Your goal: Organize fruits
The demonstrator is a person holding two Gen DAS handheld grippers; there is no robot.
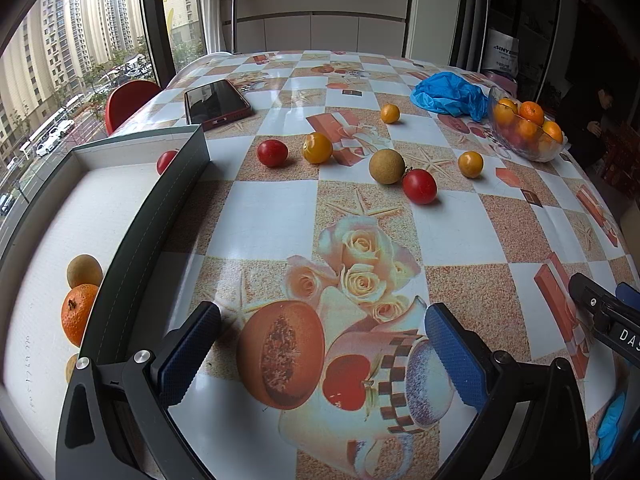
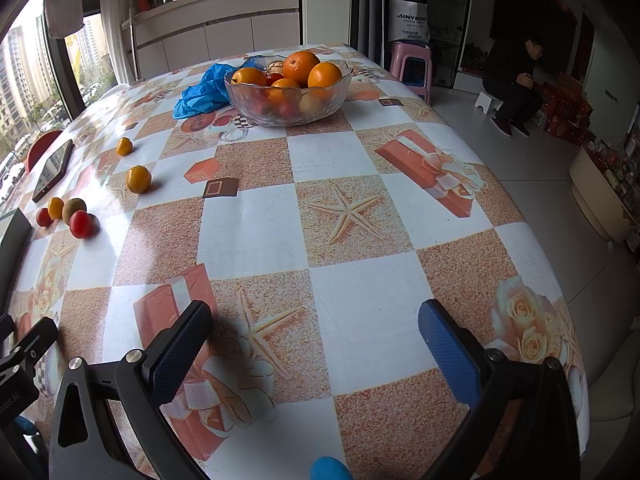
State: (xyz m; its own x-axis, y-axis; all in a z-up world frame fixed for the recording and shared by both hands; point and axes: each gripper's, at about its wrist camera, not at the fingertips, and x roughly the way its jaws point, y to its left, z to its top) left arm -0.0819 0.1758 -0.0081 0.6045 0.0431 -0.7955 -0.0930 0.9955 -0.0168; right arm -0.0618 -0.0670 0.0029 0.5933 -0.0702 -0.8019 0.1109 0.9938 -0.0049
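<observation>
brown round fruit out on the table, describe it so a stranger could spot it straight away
Start at the grey-walled box on the table's left side, then look right across the checked tablecloth to the loose cluster of small fruits. The brown round fruit sits mid-cluster, touching a red tomato. It is the only dull tan, matte one there; its neighbours are glossy red or yellow.

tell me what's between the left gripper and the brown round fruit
Nothing but bare patterned tablecloth, seen in the left wrist view, between the open left gripper and the brown round fruit.

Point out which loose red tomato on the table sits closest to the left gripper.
The red tomato touching the brown round fruit. It lies nearer the left gripper than the tomato beside the yellow one, or the tomato behind the box wall.
</observation>
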